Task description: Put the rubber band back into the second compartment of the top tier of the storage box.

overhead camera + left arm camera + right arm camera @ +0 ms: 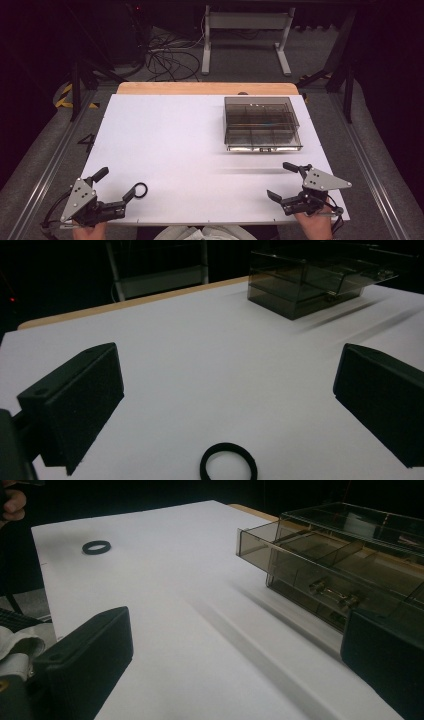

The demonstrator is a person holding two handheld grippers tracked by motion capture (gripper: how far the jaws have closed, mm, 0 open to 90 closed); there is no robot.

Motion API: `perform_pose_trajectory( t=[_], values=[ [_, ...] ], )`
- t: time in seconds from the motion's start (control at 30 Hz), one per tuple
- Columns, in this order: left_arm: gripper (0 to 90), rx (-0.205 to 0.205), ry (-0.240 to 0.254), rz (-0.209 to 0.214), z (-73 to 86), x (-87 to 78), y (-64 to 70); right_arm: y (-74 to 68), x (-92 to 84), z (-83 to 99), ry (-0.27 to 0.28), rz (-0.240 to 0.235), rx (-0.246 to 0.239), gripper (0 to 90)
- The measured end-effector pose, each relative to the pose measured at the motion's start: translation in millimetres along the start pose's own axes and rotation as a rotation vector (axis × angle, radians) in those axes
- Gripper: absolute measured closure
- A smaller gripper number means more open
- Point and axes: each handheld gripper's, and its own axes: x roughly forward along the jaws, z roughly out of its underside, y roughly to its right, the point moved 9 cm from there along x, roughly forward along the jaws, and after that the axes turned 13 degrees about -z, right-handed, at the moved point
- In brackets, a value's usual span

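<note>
A black ring (140, 190) lies on the white table (190, 150), near the left gripper (117, 184), whose jaws are apart. The right gripper (281, 181) is empty, jaws apart. A clear box (261, 124) sits far right.

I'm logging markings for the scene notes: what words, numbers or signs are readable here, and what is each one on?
"4": a dark figure on the grey floor left of the white table, seemingly taped.
No readable marking on the smoky clear plastic drawer box, the black ring or either gripper.
</note>
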Motion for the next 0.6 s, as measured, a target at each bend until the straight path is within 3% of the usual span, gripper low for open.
perform_pose_trajectory(
  t=[0.13,0.23,0.6],
  values=[
    [1.1,0.048,0.01,0.0,-1.8,-2.2,4.7,0.0,-0.4,-0.9,0.004,0.0,0.001,1.2],
    [1.1,0.054,0.001,-0.001,-1.8,-2.5,6.3,0.2,-0.1,-1.8,0.01,-0.003,0.004,1.3],
    [1.4,0.028,-0.024,0.009,-0.4,-0.2,6.4,-0.4,2.3,-0.8,-0.005,-0.014,0.018,2.9]
  ],
)
